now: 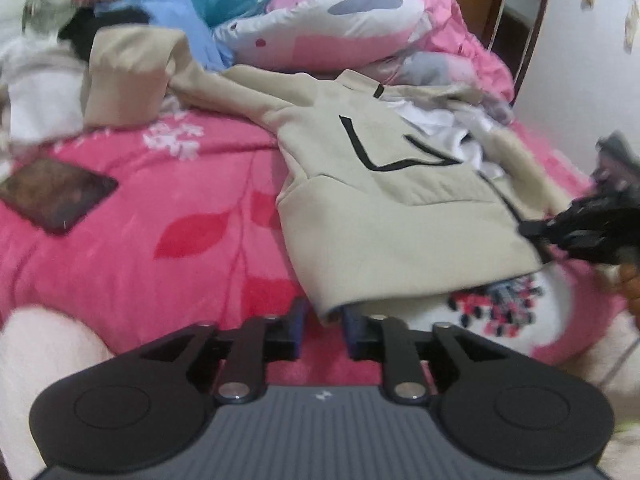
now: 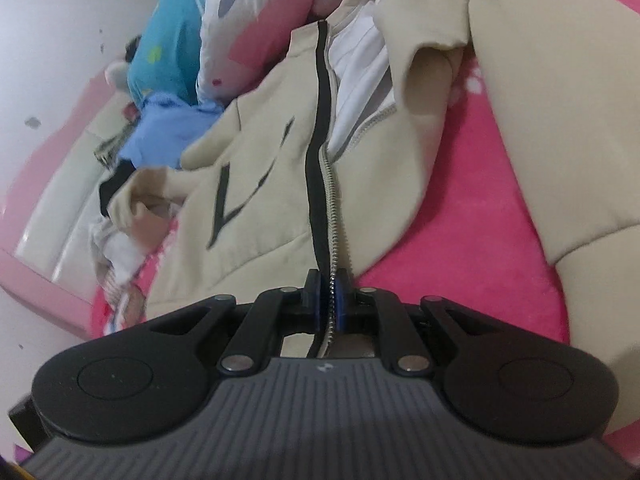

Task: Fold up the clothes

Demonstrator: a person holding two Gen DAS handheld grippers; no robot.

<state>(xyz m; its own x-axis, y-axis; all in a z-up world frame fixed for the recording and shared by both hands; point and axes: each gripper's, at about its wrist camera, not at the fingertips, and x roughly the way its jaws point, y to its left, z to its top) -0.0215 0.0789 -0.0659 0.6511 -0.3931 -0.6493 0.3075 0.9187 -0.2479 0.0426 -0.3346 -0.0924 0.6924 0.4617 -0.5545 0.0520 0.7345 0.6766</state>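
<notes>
A beige zip jacket (image 1: 400,200) with black pocket lines lies front up on the pink bedspread (image 1: 160,208), its zip partly undone over a white lining. My left gripper (image 1: 326,332) is open at the jacket's near hem corner. That corner droops between the finger tips, and the pads stand clear of it. In the right wrist view my right gripper (image 2: 330,302) is shut on the jacket (image 2: 260,200) at the bottom of the metal zip. It shows blurred at the jacket's right hem corner (image 1: 528,231) in the left wrist view. One sleeve (image 2: 540,120) stretches away to the right.
A dark tablet (image 1: 56,196) rests on the bedspread at the left. Pillows and a pink quilt (image 1: 340,24) are heaped at the back with a blue garment (image 1: 188,20) and white clothes (image 1: 36,92). A padded pink and cream headboard (image 2: 68,184) borders the bed.
</notes>
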